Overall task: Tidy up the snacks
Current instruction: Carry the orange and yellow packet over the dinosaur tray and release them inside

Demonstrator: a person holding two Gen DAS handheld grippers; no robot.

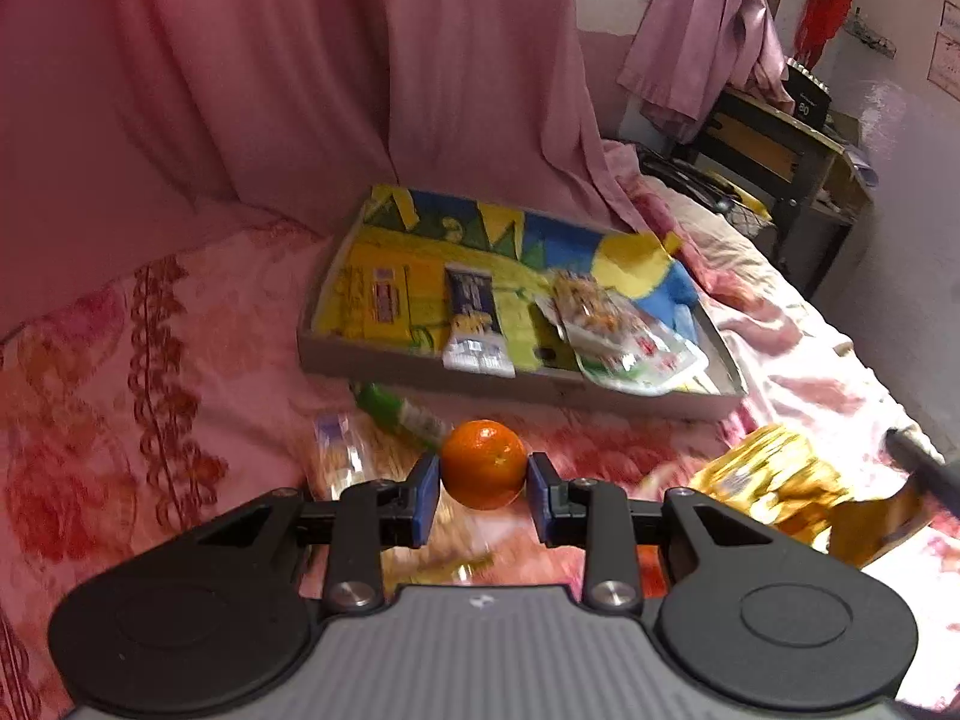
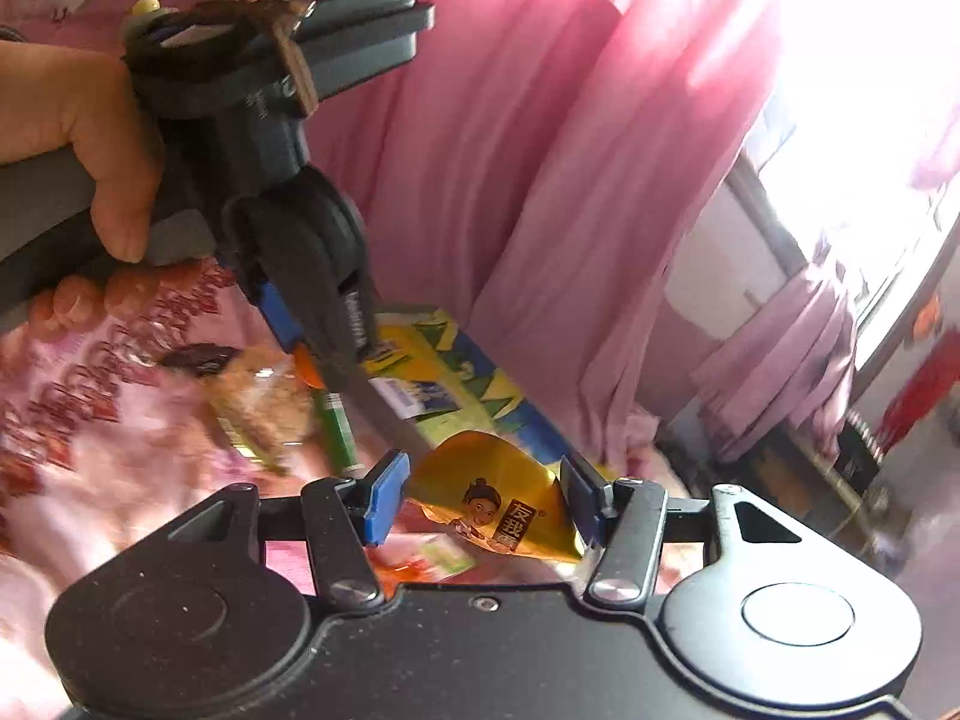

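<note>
Two grips — left gripper (image 1: 483, 483) pinches an orange (image 1: 483, 463); only the right view shows right gripper (image 2: 480, 501) clamping a gold packet (image 2: 498, 495).

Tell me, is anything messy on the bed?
Yes. A green tube and a clear cookie packet lie loose on the pink floral bedspread, outside the shallow cardboard tray where other snacks sit.

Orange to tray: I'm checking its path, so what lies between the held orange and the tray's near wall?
In the left wrist view, a green packet lies on the pink bedspread between the orange and the tray.
</note>
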